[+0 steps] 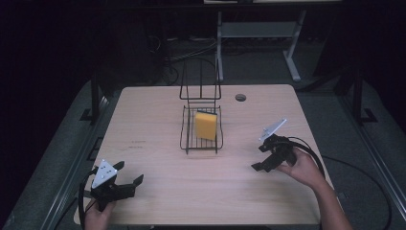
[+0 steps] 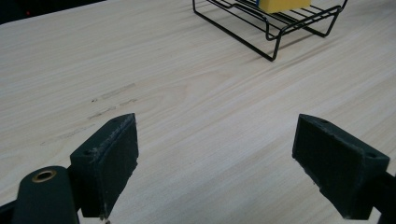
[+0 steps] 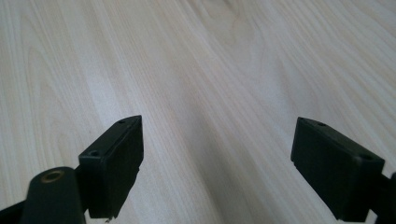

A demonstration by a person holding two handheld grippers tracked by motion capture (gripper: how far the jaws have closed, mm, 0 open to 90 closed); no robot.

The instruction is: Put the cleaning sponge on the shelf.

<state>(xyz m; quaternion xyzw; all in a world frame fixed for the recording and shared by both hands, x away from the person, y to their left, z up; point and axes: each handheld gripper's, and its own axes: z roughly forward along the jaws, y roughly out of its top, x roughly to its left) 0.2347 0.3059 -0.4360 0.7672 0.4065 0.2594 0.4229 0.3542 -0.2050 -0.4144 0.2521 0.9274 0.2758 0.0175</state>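
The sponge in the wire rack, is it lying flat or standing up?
Standing, slightly tilted: the yellow sponge rests on its edge inside the black wire rack, its broad face showing.

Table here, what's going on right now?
A person sits at a wooden table with a gripper in each hand. The left gripper and right gripper are both open and empty, low over bare wood near the table's front. Between and beyond them, a yellow sponge leans inside a black wire rack. Nothing is being held.
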